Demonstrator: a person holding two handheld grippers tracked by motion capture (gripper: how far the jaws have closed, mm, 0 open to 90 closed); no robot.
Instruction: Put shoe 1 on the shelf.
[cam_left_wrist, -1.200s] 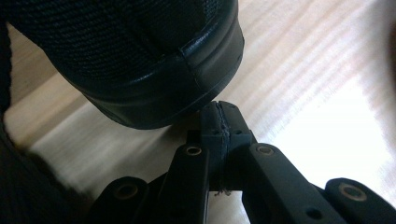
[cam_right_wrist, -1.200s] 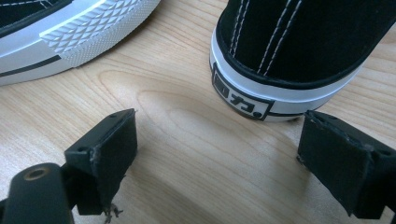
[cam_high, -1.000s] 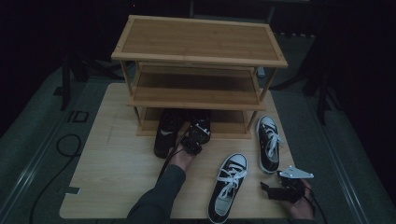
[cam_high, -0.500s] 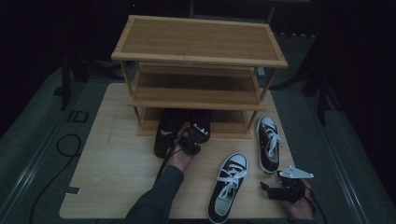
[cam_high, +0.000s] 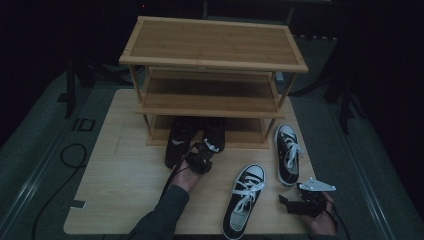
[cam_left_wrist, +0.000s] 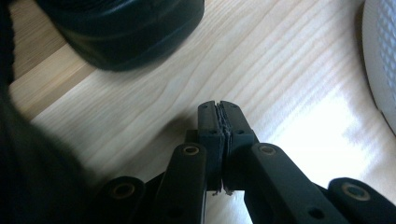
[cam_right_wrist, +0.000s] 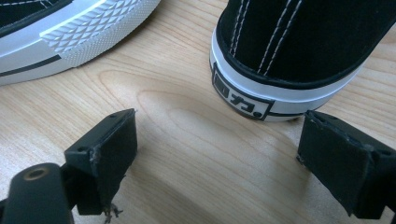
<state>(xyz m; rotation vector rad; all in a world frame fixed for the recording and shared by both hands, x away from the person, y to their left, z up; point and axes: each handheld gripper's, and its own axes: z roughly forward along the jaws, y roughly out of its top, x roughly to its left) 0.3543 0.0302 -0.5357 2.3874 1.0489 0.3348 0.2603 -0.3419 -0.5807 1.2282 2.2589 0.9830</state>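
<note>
At the table's left-centre, in the high view, the left gripper (cam_high: 200, 161) sits just in front of the pair of black shoes (cam_high: 194, 137) whose toes are tucked under the lowest shelf of the bamboo shoe rack (cam_high: 212, 80); its own view shows the jaws pressed together on nothing, above bare wood table (cam_left_wrist: 289, 70), with a black shoe's rounded end (cam_left_wrist: 126, 28) near but apart. Moving right, a black-and-white canvas sneaker (cam_high: 244, 200) lies flat, toe toward the rack, and its mate (cam_high: 287, 152) lies farther right beside the rack's leg. At far right the right gripper (cam_high: 300, 204) rests low with jaws spread wide, empty; its view frames the sneaker's heel (cam_right_wrist: 289, 70) between the pads, close but not touching. Judgement: these sneakers should be light, with soft canvas uppers that fold under pinch and a stiffer rubber sole and heel cap. Best hold is probably across the heel counter or on the collar rim at the back; the smooth rubber foxing may slip. Black shoes look firmer, perhaps heavier; grip at the heel likewise.
</note>
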